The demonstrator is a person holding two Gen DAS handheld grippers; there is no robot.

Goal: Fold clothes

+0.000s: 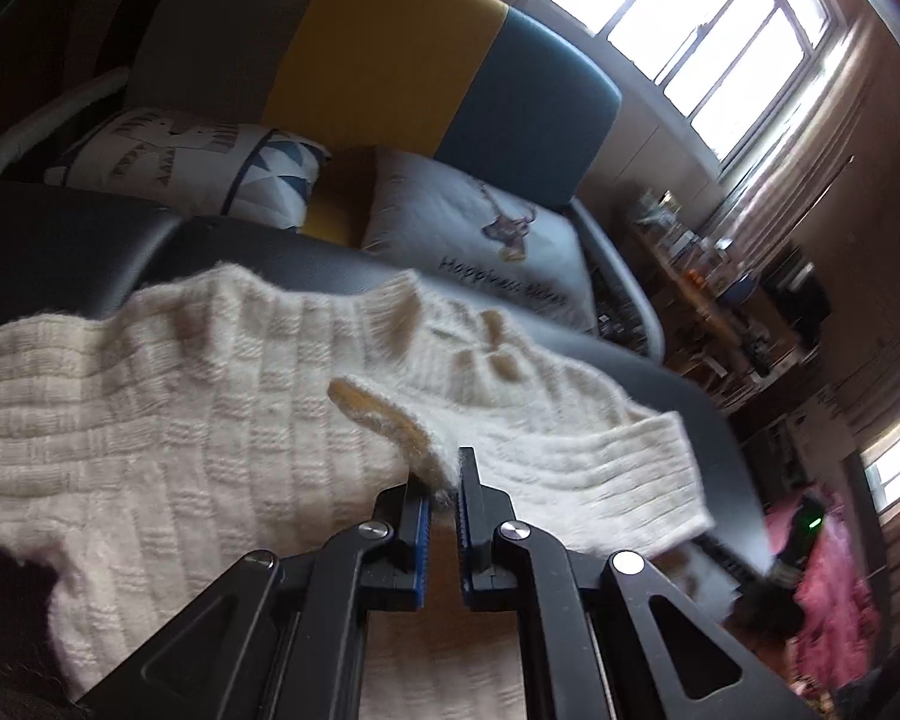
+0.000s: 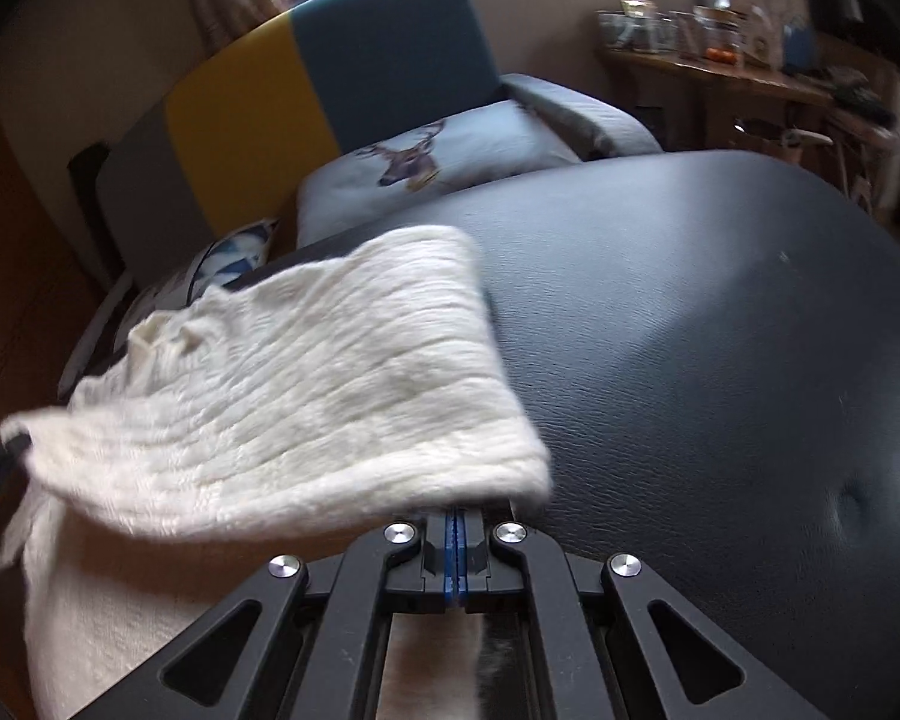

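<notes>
In the left wrist view, the only legible writing is on the deer cushion (image 1: 486, 234): a dark script line beginning "Happiness", the rest too blurred to read. A second cushion (image 1: 192, 162) with grey and blue triangle prints sits beside it, both leaning against a sofa (image 1: 390, 60) with grey, yellow and teal back panels. The cream sweater (image 1: 180, 396), a chunky knit in ribbed, blocky texture, lies draped over the black leather worktop (image 1: 90, 240). The left gripper (image 1: 444, 480) is clamped on a raised fold of the sweater's edge, its blue-padded jaws nearly together with knit pinched between them. A ribbed cuff or hem (image 1: 630, 480) spreads to the right.

In the right wrist view, the sweater (image 2: 306, 396) is lifted and folded over on the worktop (image 2: 720, 360), its fuzzy white surface blurred. The right gripper (image 2: 457, 516) is clenched at the sweater's near edge, jaws pressed tight, the fabric covering their tips. The left gripper (image 2: 6, 450) shows at the left edge, holding another part of the sweater. No writing is readable here.
</notes>
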